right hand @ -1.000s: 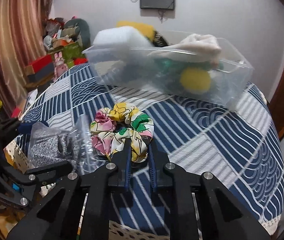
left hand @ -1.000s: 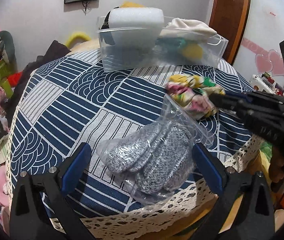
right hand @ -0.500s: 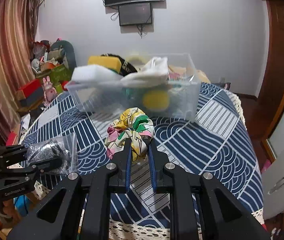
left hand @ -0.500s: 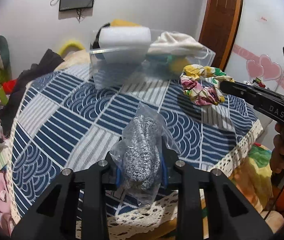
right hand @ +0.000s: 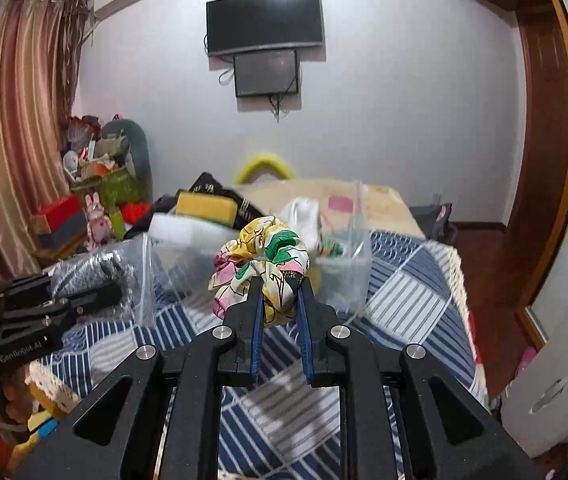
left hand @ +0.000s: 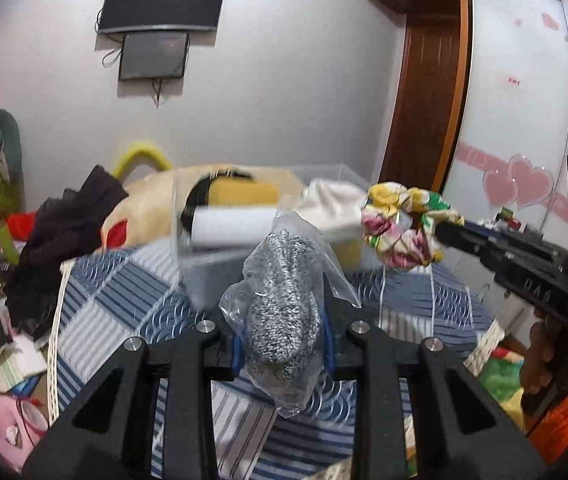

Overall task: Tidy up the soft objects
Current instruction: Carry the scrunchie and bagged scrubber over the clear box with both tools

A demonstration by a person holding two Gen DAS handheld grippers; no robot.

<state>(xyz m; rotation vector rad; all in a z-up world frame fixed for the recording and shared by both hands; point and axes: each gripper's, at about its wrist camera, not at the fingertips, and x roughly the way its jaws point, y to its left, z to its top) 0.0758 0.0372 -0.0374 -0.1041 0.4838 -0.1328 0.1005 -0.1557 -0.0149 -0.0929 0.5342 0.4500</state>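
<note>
The left gripper (left hand: 282, 334) is pinching a bagged grey knit (left hand: 282, 304) at frame centre, while the right gripper (right hand: 280, 312) is clamping a floral scrunchie (right hand: 262, 264) mid-frame, both lifted before the clear bin (right hand: 343, 268).

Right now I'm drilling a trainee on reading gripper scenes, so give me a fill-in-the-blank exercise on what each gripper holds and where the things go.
1. The left gripper is shut on a grey knit item sealed in a clear plastic ____.
2. The right gripper is shut on a floral ____.
3. Both items are held above the blue patterned ____.
4. The yellow sponge sits in the clear ____.

Missing words: bag; scrunchie; tablecloth; bin
</note>
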